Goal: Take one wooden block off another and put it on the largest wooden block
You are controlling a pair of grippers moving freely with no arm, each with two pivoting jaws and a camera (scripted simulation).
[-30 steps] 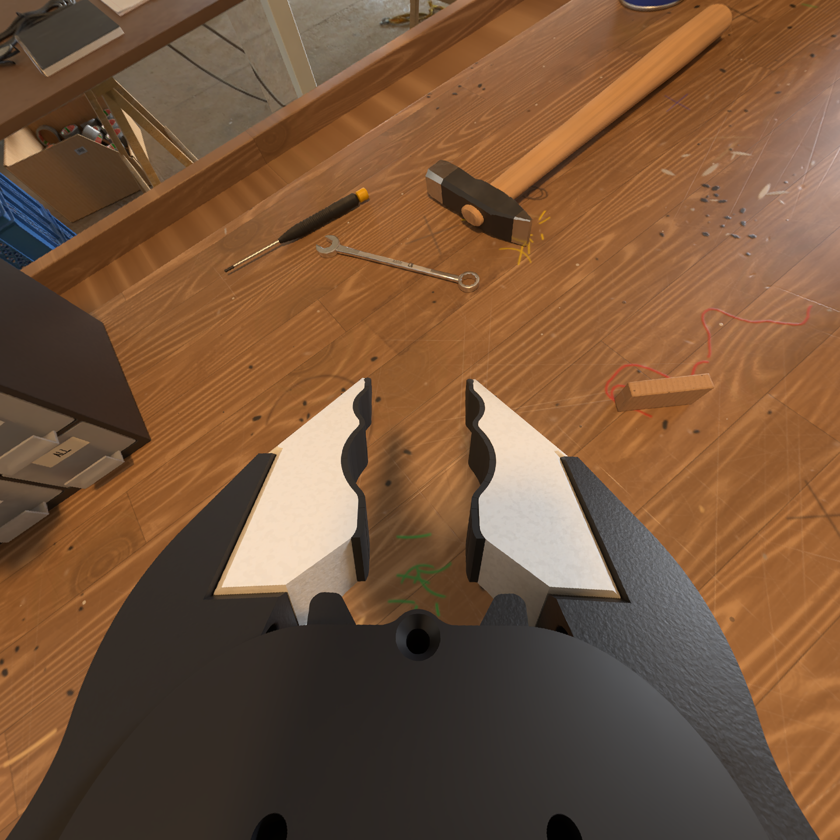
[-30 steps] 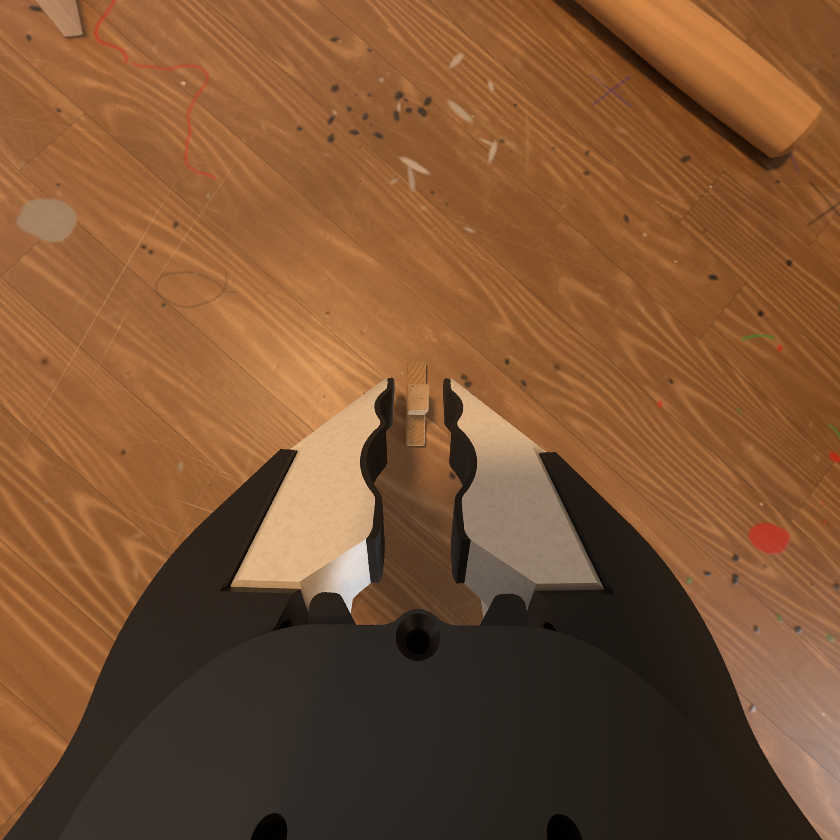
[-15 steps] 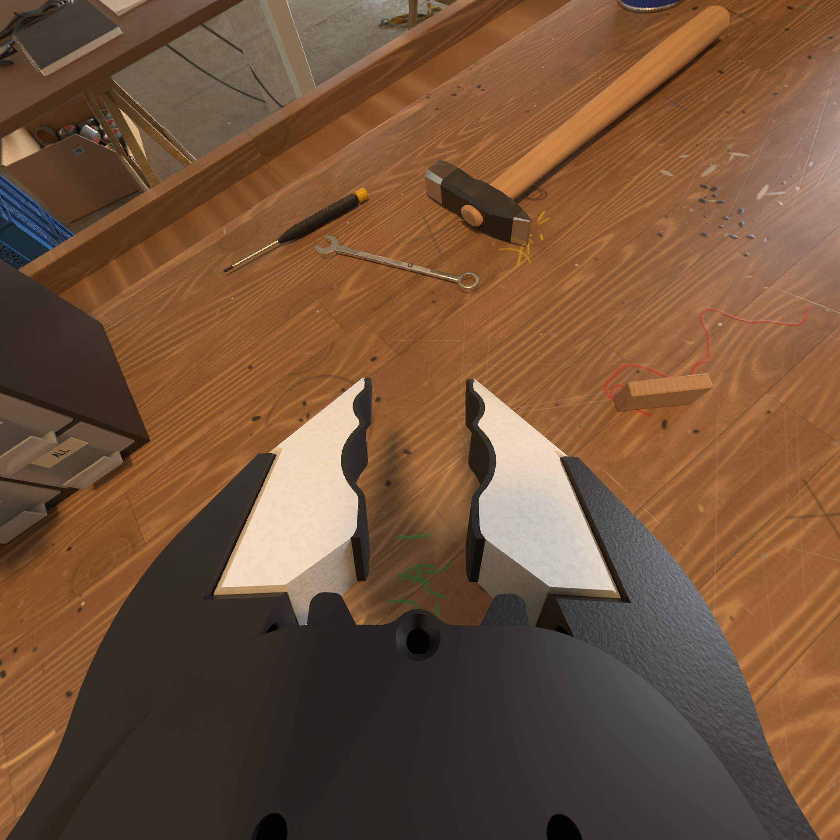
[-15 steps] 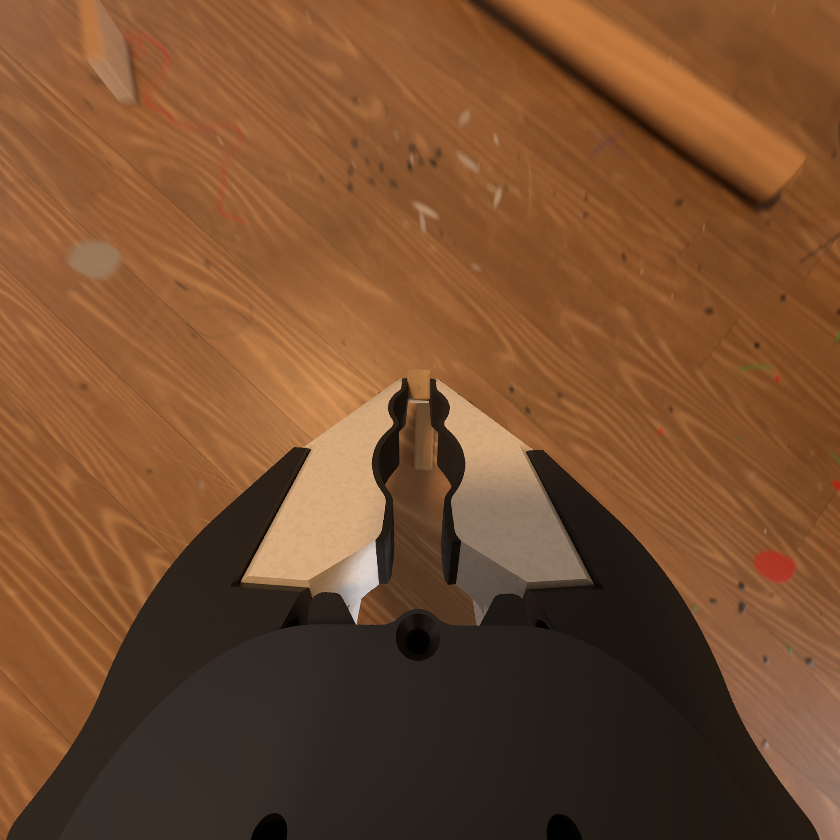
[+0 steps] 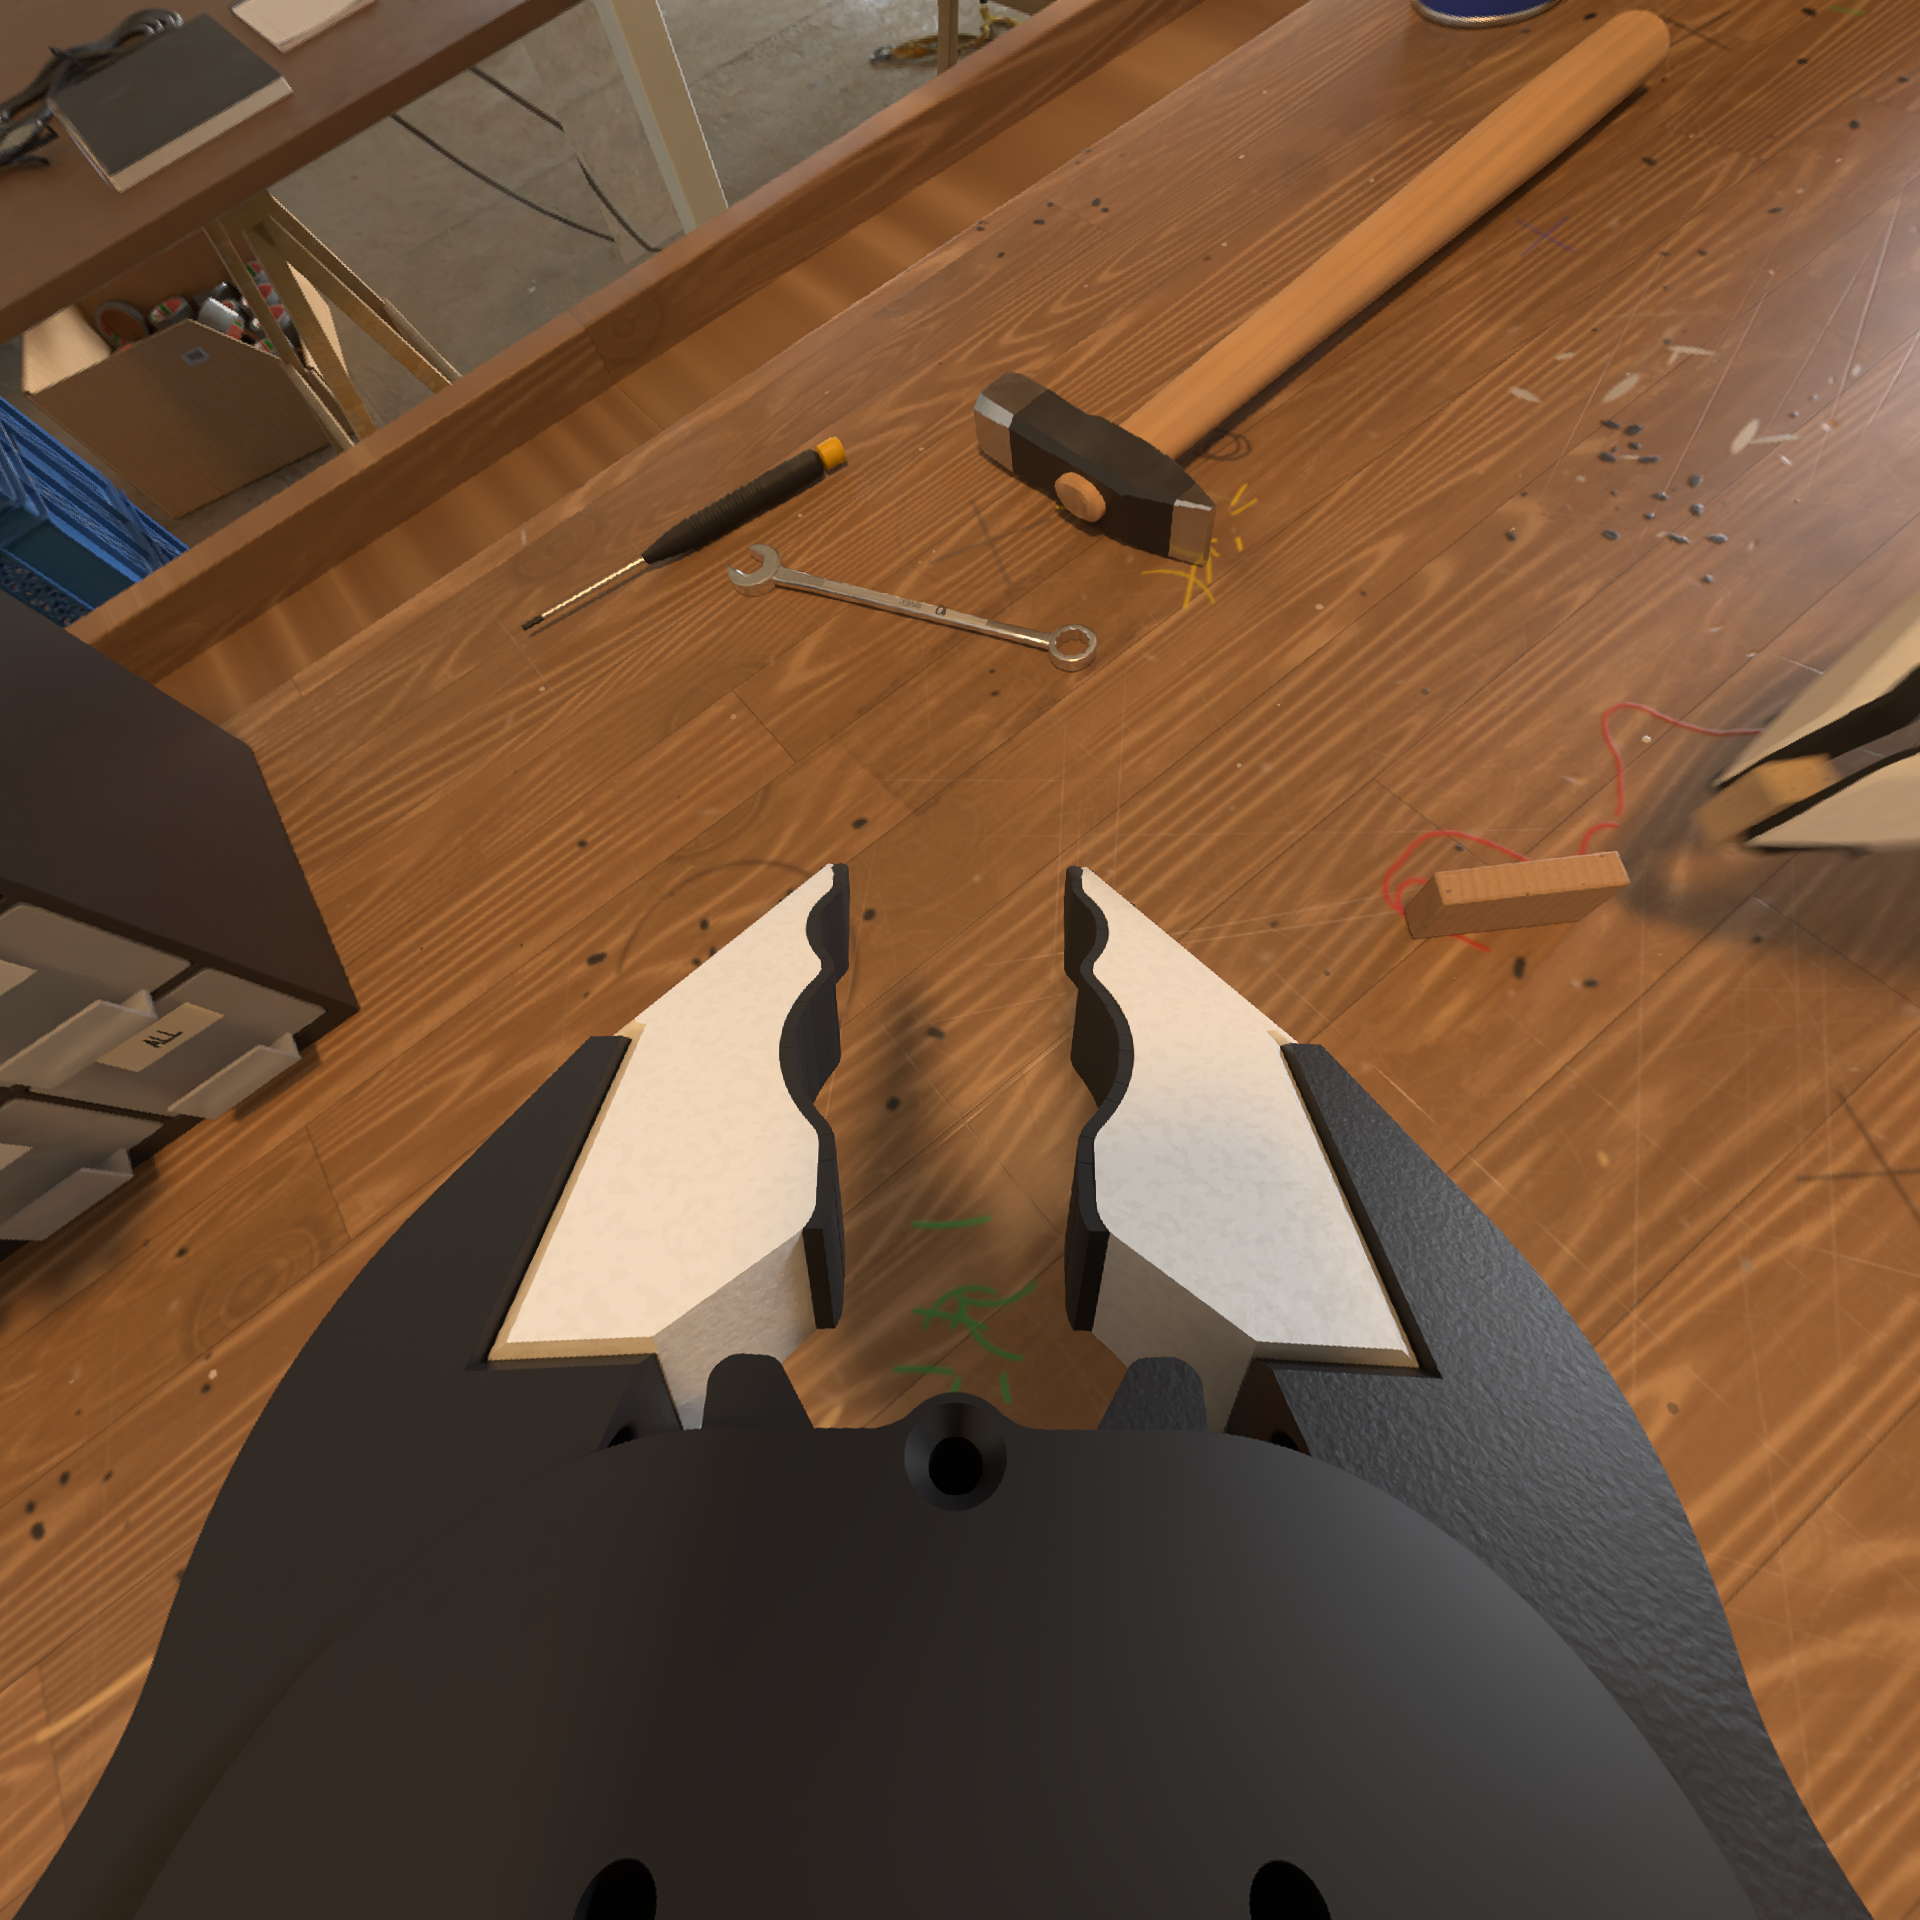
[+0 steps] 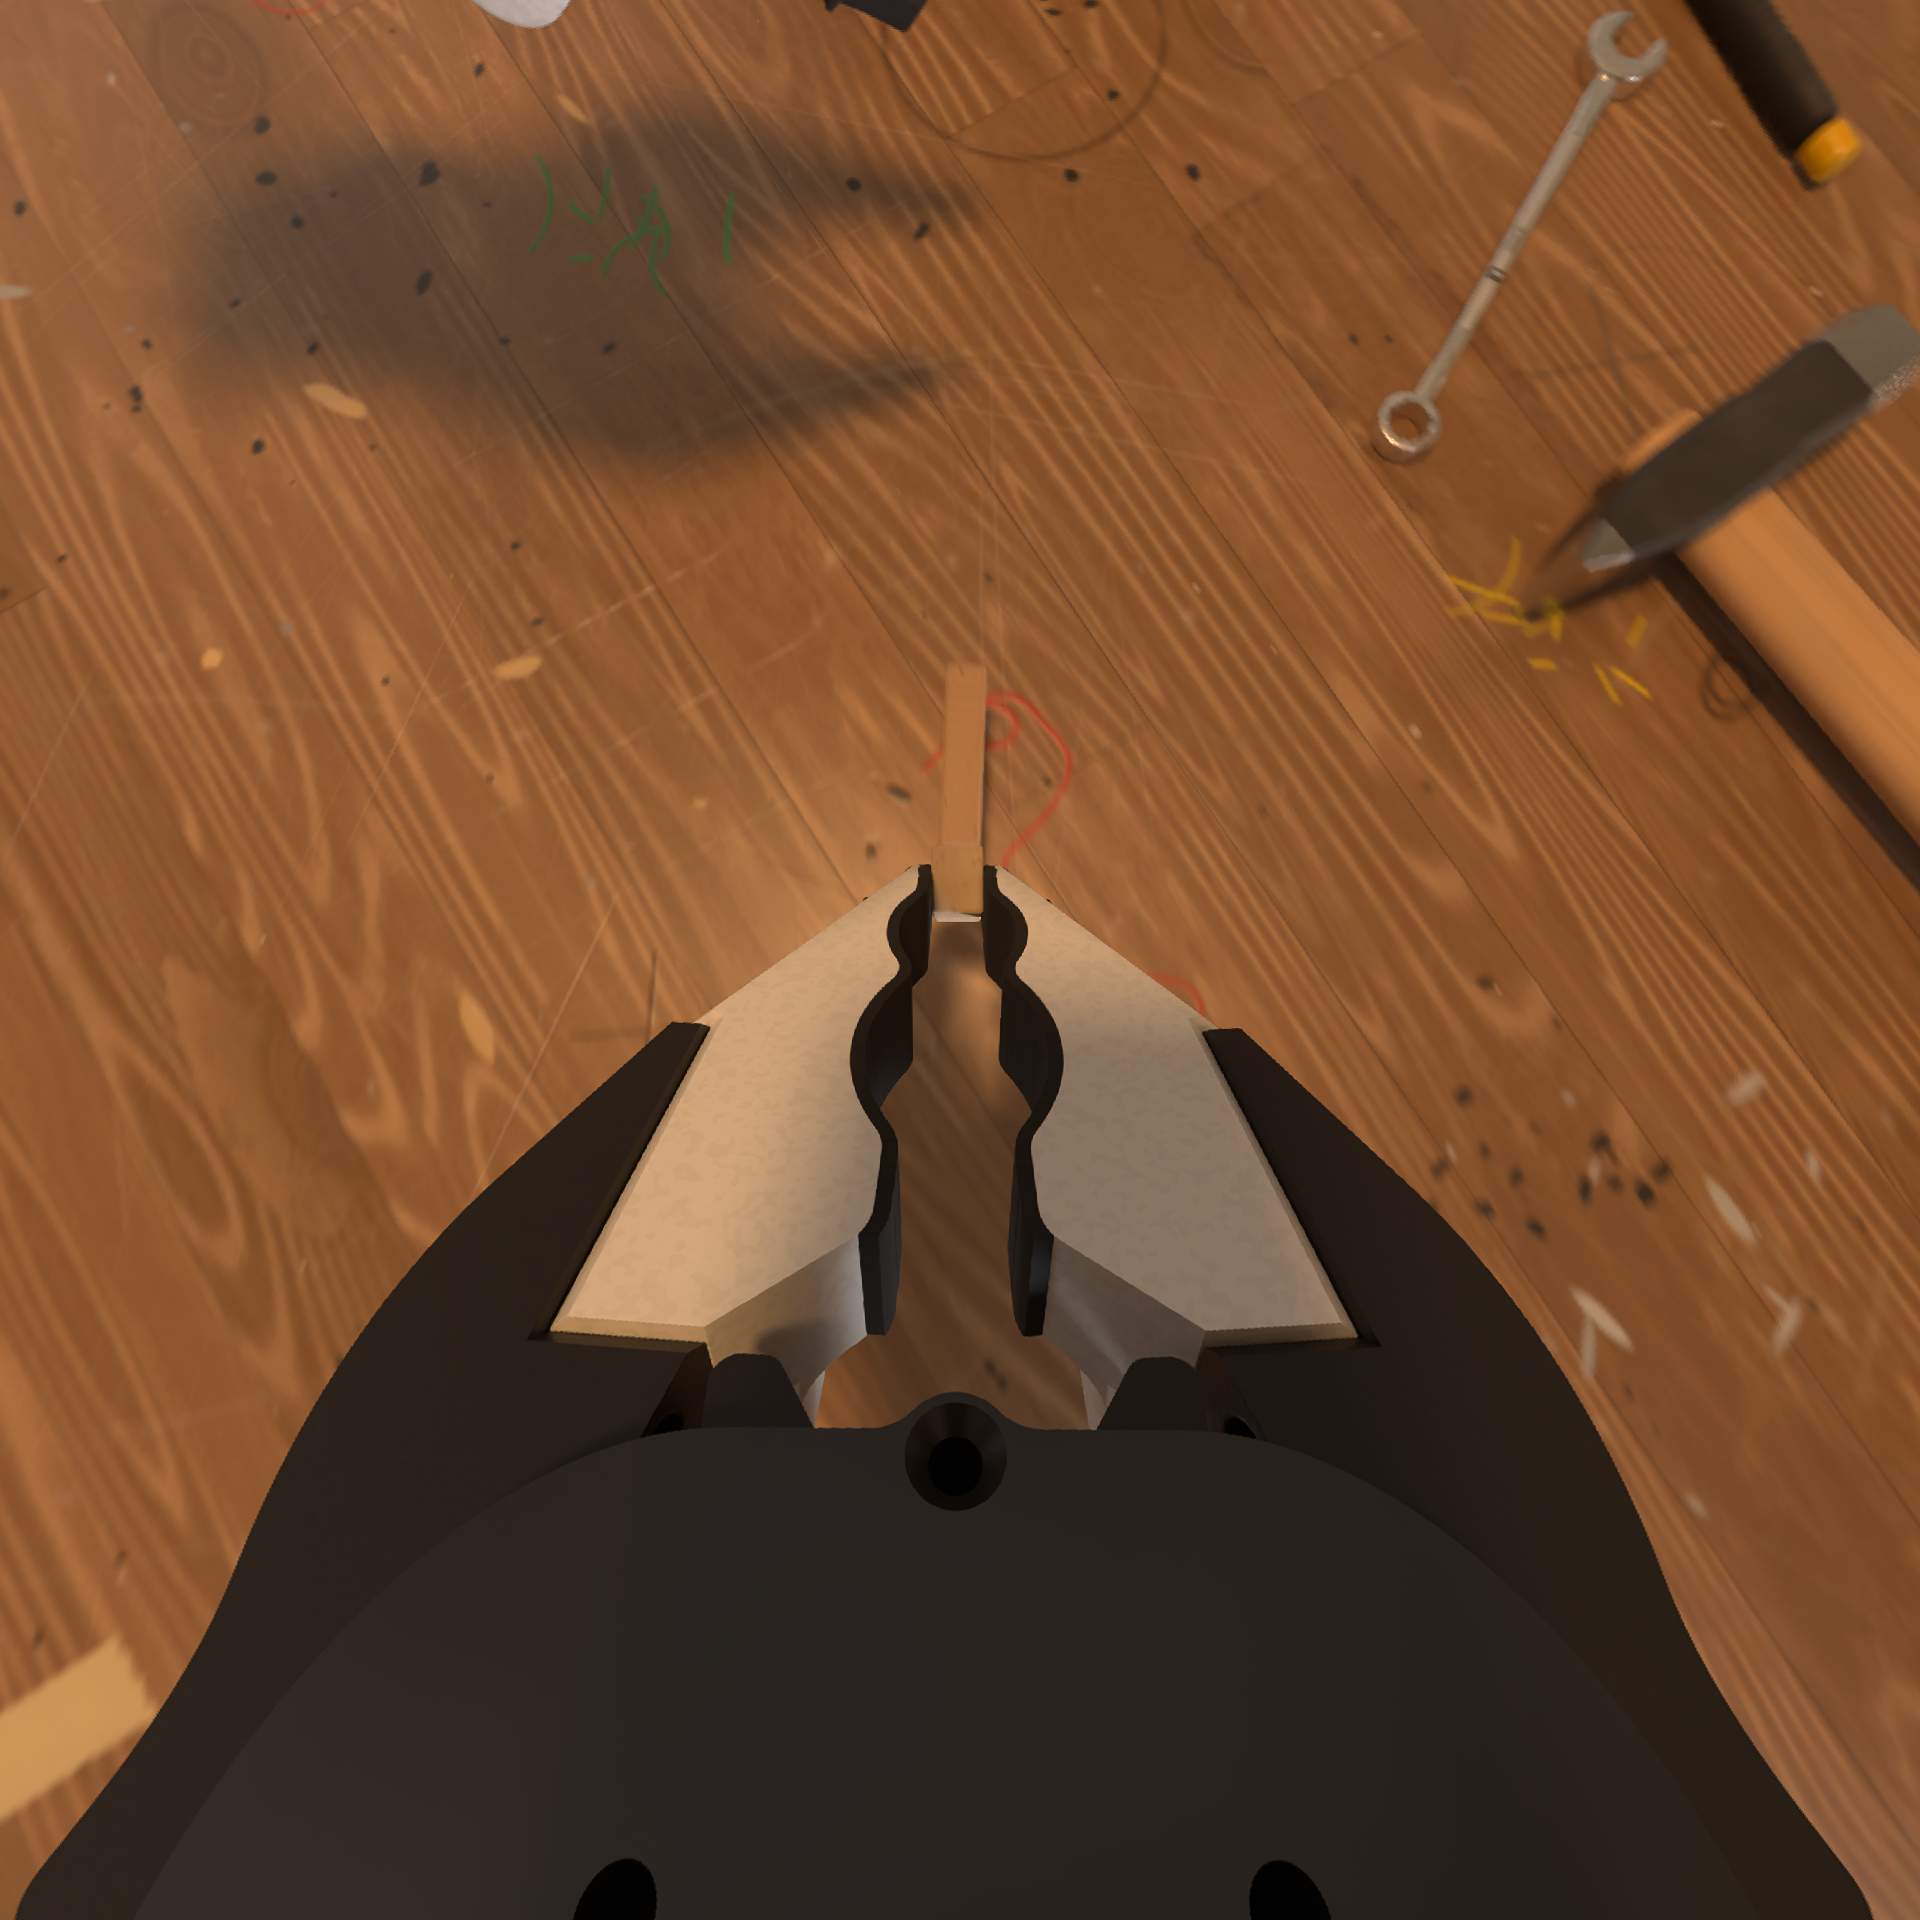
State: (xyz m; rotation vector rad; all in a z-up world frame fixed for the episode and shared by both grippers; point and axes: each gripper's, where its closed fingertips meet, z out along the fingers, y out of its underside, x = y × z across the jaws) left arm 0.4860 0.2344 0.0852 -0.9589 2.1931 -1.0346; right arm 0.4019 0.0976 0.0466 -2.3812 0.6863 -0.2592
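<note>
My right gripper is shut on a small wooden block, held at the fingertips above the bench. Just beyond the tips lies the largest wooden block, a long light-brown piece seen lengthwise, with a red string looped around it. In the left wrist view this block lies at the right. The right gripper with the small block hovers just right of and above it, blurred at the frame edge. My left gripper is open and empty, above bare bench.
A hammer, a wrench and a screwdriver lie farther back on the wooden bench. A dark drawer cabinet stands at the left. A pale wooden strip shows at the right wrist view's lower left edge.
My right gripper closed on the small block, lifted it and swung over toward the largest block; it now shows at the right edge of the left wrist view. The left gripper has not moved.
</note>
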